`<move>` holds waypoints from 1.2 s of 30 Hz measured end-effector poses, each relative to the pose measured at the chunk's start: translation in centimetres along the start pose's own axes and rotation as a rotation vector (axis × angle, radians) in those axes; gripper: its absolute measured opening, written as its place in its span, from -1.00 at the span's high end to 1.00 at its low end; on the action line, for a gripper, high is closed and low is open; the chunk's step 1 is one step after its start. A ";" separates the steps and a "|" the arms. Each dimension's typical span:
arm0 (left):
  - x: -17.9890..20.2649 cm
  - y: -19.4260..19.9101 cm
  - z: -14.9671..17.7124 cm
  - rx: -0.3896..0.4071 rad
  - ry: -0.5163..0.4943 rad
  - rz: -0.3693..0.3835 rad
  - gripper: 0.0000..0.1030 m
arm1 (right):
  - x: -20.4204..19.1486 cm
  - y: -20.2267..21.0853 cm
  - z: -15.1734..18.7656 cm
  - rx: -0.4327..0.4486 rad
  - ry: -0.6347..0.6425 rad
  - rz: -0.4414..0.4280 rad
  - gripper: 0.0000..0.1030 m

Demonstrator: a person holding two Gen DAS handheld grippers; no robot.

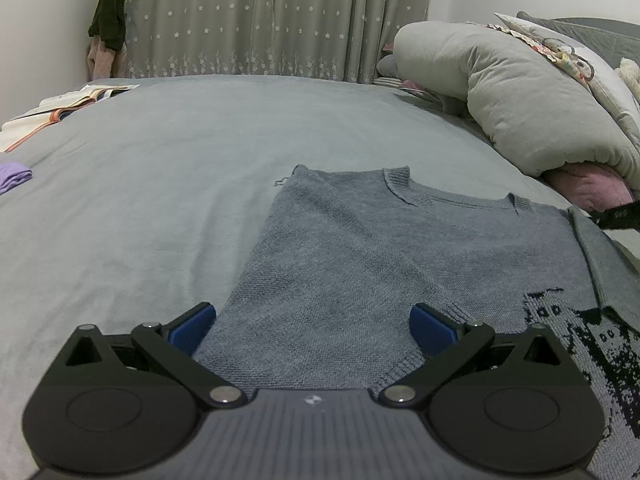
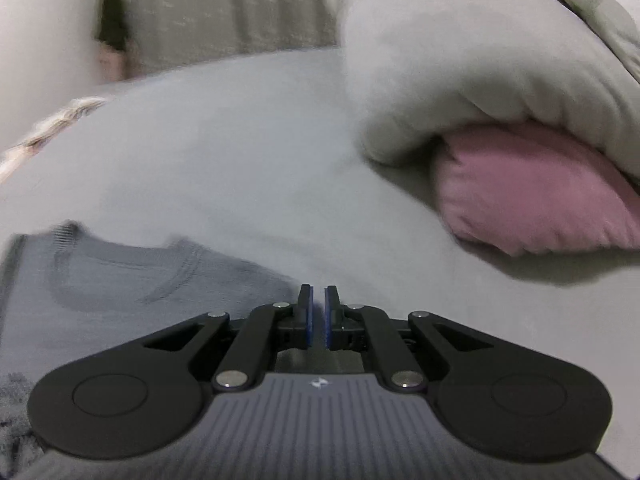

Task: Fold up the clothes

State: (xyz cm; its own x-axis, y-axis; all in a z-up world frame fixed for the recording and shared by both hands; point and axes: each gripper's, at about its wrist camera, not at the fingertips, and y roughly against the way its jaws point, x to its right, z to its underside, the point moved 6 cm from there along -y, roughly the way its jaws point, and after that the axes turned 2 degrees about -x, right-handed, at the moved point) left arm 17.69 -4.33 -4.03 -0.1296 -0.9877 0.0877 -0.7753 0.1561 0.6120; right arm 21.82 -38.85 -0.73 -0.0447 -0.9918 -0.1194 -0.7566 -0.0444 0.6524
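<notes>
A grey knit sweater [image 1: 360, 264] lies flat on the bed, collar toward the far side, with a black-and-white pattern at its lower right. One side is folded over the body. My left gripper [image 1: 312, 330] is open and empty, just above the sweater's near left edge. The right sleeve [image 1: 600, 264] lies folded along the right side. In the right wrist view the sweater [image 2: 120, 300] is blurred at the lower left. My right gripper [image 2: 317, 304] has its pads nearly closed with a thin gap and nothing visible between them, over the sheet beside the sweater's right shoulder.
The grey bedsheet [image 1: 180, 168] spreads wide to the left. A rolled duvet [image 1: 520, 92] and a pink pillow [image 2: 540, 188] lie at the right. An open book [image 1: 60, 108] and a purple cloth [image 1: 12, 176] lie at the left edge. Curtains hang behind.
</notes>
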 end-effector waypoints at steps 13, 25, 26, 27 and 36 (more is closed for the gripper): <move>0.1 2.1 -1.8 -0.072 -0.086 0.066 -0.95 | 0.1 13.2 7.1 0.092 -0.191 -0.022 0.58; -9.0 18.5 4.6 -0.112 0.153 0.052 -0.98 | -1.2 23.0 16.1 -0.024 -0.425 -0.155 -0.72; -8.6 18.6 5.4 -0.126 0.139 0.045 -0.98 | -1.7 22.7 17.0 -0.050 -0.404 -0.155 -0.72; -7.9 18.6 6.6 -0.145 0.119 0.038 -0.98 | -1.8 22.3 18.0 -0.077 -0.393 -0.145 -0.72; -4.8 16.7 11.1 -0.166 -0.161 -0.117 -1.00 | -4.0 21.4 20.8 -0.189 -0.171 -0.069 -0.73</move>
State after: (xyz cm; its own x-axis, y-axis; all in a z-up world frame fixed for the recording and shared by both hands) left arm -1.49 3.18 -2.97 -0.1527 -0.9822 -0.1095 -0.6801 0.0240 0.7327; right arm -7.74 -33.37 -1.83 -0.1195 -0.9517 -0.2829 -0.6269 -0.1486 0.7648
